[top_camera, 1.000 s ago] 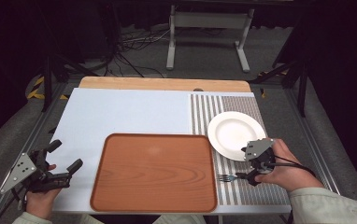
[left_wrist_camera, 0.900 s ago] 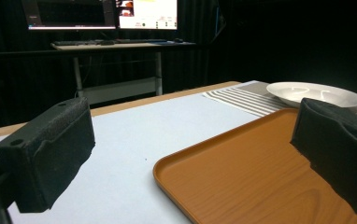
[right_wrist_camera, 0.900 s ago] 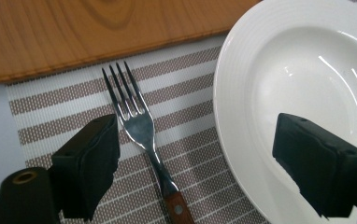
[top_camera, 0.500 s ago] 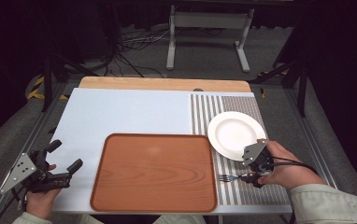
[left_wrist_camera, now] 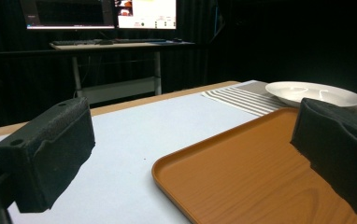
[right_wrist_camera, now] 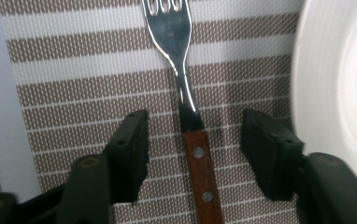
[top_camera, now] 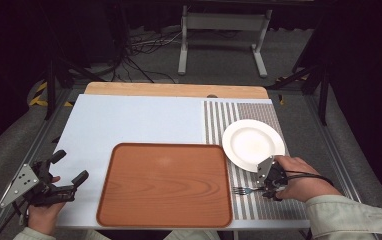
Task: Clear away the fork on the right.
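Fork is lying flat on the striped mat at the bench's right side, just in front of the white plate and right of the wooden tray. Since the earlier frames the right tool has been closing its jaws; they are now straddling the wooden handle with gaps on both sides, pads not yet pressing. Fork itself is sitting where it was. Long axis is running across the bench, tines pointing toward the tray, handle toward the person's right hand. Left tool is resting at the bench's near-left corner, jaws standing wide apart, gripping nothing.
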Available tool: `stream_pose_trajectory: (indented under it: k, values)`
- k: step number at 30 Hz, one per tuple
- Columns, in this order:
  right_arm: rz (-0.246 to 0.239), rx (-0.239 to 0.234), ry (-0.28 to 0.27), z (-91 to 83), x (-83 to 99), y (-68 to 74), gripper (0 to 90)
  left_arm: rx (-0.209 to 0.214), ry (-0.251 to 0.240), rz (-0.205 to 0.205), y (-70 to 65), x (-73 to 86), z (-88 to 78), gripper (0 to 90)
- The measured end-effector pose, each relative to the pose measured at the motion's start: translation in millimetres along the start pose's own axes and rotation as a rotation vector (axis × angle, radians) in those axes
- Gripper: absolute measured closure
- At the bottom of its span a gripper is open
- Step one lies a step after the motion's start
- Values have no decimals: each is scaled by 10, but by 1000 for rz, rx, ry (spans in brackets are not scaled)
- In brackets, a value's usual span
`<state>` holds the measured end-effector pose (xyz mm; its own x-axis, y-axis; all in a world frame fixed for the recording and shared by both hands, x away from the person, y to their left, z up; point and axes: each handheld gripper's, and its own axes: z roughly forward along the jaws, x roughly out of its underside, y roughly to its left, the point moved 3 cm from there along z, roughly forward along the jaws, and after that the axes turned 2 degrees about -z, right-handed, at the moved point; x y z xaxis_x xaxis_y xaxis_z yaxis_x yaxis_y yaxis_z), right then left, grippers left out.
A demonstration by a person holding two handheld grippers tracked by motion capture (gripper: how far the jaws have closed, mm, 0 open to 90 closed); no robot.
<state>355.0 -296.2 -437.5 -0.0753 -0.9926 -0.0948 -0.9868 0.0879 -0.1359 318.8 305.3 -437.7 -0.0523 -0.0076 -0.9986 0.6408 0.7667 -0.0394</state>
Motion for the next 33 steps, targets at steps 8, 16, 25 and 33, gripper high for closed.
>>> stream_pose_trajectory:
  k: [8,16,25,33]
  values:
    - [-63,-35,73,27,1,-60,669,3,2,0,-4,2,4,3]
    - [-69,-68,95,61,3,-73,761,4,4,-2,2,5,4,3]
    - [-83,-71,96,59,2,-77,781,3,3,-4,3,5,3,3]
    - [-30,-58,39,-72,-19,-73,783,1,1,-6,6,3,1,3]
